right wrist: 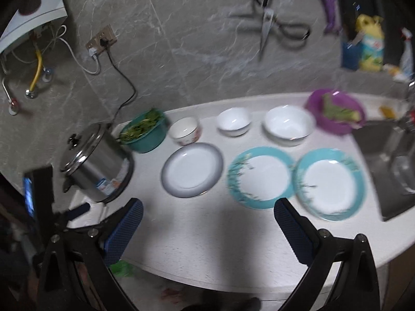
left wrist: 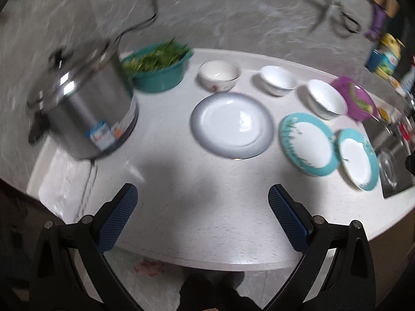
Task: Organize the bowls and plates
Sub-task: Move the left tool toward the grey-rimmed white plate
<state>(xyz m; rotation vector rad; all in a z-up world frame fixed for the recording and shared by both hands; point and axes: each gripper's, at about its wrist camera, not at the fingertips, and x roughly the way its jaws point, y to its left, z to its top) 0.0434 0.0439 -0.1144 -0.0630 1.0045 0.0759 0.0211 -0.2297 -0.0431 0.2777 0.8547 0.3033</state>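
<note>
Glazed ceramic covers the pale speckled counter (right wrist: 207,233): 3 bowls in a back row, 3 plates in front, none stacked yet. The grey-rimmed plate (left wrist: 232,125) lies left, with 2 teal-rimmed plates (right wrist: 260,177) (right wrist: 330,182) beside it, their rims nearly touching. Behind sit a small patterned bowl (right wrist: 185,131) and 2 plain white bowls (right wrist: 234,121) (right wrist: 288,124).

The left gripper (left wrist: 202,199) and right gripper (right wrist: 207,211) hover over the counter's near edge, both with jaws spread wide and holding nothing.

I judge slipping the main risk. The plates are smooth, shallow and flat on the counter, so the ridged blue pads (left wrist: 119,220) may skid off a thin rim. A dragged teal plate could knock its neighbour toward the steel sink (right wrist: 389,155). The shiny steel pot (left wrist: 85,108) crowds the left side.
</note>
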